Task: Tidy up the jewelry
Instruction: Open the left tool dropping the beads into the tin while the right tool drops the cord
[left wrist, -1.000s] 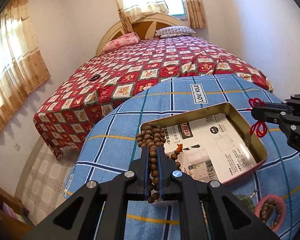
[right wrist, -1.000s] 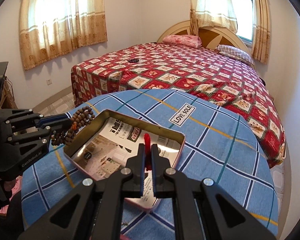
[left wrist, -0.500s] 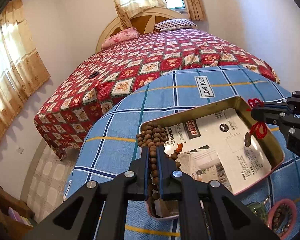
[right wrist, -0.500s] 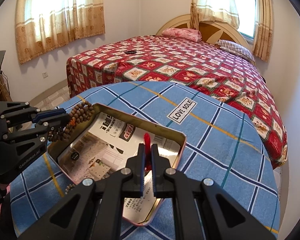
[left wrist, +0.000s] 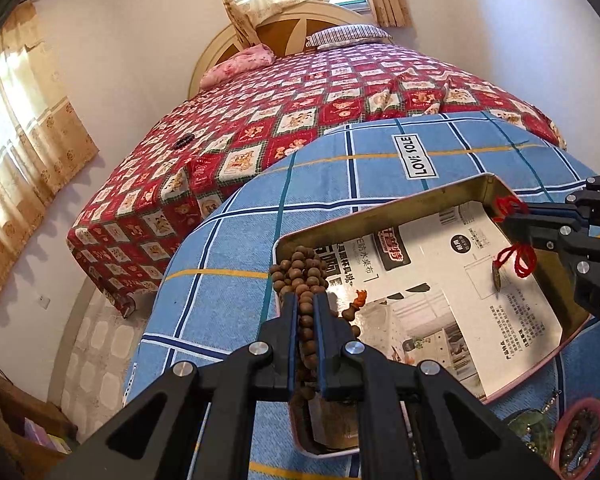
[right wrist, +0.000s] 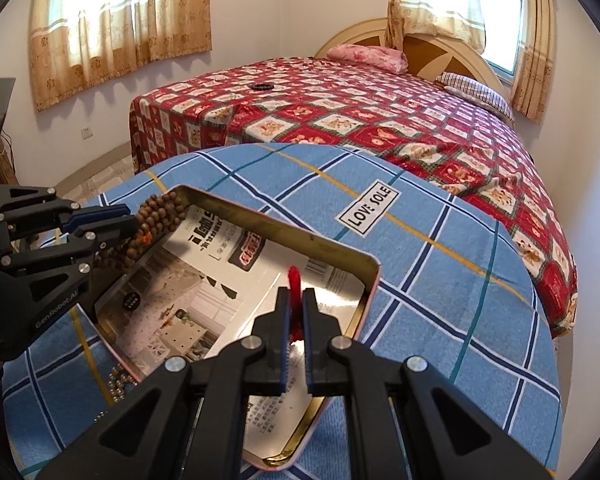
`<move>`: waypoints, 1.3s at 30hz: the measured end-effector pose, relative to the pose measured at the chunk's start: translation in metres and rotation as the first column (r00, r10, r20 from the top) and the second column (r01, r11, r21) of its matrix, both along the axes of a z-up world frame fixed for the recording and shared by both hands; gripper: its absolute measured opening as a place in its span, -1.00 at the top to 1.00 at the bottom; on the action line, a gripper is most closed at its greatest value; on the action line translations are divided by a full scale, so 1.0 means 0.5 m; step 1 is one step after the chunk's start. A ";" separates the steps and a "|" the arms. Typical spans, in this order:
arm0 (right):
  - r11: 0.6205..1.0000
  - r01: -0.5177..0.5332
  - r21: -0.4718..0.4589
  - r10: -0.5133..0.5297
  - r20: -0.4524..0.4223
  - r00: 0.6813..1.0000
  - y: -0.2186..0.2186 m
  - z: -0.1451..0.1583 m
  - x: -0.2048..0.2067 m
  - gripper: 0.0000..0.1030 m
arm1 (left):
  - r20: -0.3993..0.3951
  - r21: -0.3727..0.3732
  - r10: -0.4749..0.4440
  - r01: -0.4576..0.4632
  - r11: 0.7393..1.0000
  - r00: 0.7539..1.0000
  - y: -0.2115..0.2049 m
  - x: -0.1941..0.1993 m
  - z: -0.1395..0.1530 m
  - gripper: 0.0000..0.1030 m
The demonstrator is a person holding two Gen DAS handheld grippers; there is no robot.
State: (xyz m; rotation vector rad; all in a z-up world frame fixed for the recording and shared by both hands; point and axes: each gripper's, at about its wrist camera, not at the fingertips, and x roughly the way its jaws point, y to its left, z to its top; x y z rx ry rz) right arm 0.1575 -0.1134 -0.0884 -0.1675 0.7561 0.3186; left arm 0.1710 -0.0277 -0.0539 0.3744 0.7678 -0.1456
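A shallow gold tin tray [left wrist: 384,210] [right wrist: 340,246] lined with printed paper lies on the blue checked tablecloth [left wrist: 340,160] [right wrist: 440,248]. My left gripper [left wrist: 305,300] [right wrist: 130,220] is shut on a bunch of brown wooden beads [left wrist: 298,270] [right wrist: 156,212], which hang over the tray's near-left corner. My right gripper [right wrist: 295,298] [left wrist: 508,222] is shut on a red cord [right wrist: 294,280] [left wrist: 518,258]. From that cord a small dark pendant [left wrist: 496,278] dangles just above the paper at the tray's right side.
A pink ring dish [left wrist: 580,436] with beads and a green ornament [left wrist: 530,426] lie on the cloth near the tray. Small metal beads [right wrist: 118,384] rest by its other edge. A "LOVE SOLE" label [left wrist: 414,156] marks the cloth. Behind stands a bed [left wrist: 300,112] with a red quilt.
Both grippers have sunk toward the tray with their loads still clamped. The tray now looks larger and closer, and the beads and pendant hang lower over it.
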 end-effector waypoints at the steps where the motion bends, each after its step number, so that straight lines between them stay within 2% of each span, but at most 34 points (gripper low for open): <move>1: 1.000 0.000 -0.002 0.000 -0.001 1.000 0.000 -0.002 0.001 0.85 | -0.002 0.000 0.000 0.000 1.000 1.000 0.000 0.001 -0.002 0.86; 11: 0.999 0.013 -0.030 -0.014 -0.007 1.000 -0.001 -0.018 0.007 0.83 | -0.015 0.018 -0.010 0.010 1.000 1.000 -0.003 0.005 -0.015 0.85; 13: 1.000 0.018 -0.025 -0.018 -0.010 1.000 -0.004 -0.021 0.008 0.71 | -0.019 0.037 0.010 -0.009 0.999 1.000 -0.004 0.007 -0.018 0.84; 15: 0.999 0.030 -0.027 -0.030 -0.004 1.000 -0.007 -0.022 0.006 0.21 | -0.017 0.028 0.014 -0.014 1.000 1.000 0.000 0.006 -0.015 0.82; 16: 0.999 0.028 -0.017 -0.028 0.001 1.000 -0.009 -0.021 0.004 0.18 | -0.013 0.036 0.030 -0.030 0.999 0.999 0.002 0.006 -0.015 0.72; 18: 0.999 0.030 -0.020 -0.029 0.005 1.000 -0.007 -0.020 0.001 0.16 | 0.001 0.045 0.046 -0.046 0.998 0.999 0.005 0.004 -0.011 0.20; 19: 0.999 0.031 -0.022 -0.030 0.010 0.999 -0.006 -0.019 0.000 0.14 | 0.017 0.050 0.054 -0.055 0.997 0.998 0.007 0.001 -0.008 -0.27; 20: 0.999 0.030 -0.022 -0.030 0.017 0.999 -0.005 -0.017 -0.003 0.08 | 0.037 0.054 0.059 -0.061 0.997 0.998 0.009 -0.003 -0.004 -0.48; 21: 0.999 0.030 -0.022 -0.030 0.020 0.999 -0.004 -0.016 -0.005 0.01 | 0.058 0.053 0.054 -0.057 0.997 0.997 0.011 -0.010 0.001 -0.49; 24: 0.999 0.044 -0.025 -0.043 0.039 0.998 -0.006 -0.010 -0.015 -0.16 | 0.049 0.052 0.055 -0.057 0.997 0.997 0.016 -0.012 0.003 -0.49; 39: 0.997 0.074 0.002 -0.074 0.047 0.996 -0.025 0.000 -0.065 -0.34 | 0.044 0.038 0.080 -0.082 0.996 0.996 0.027 -0.047 0.008 -0.49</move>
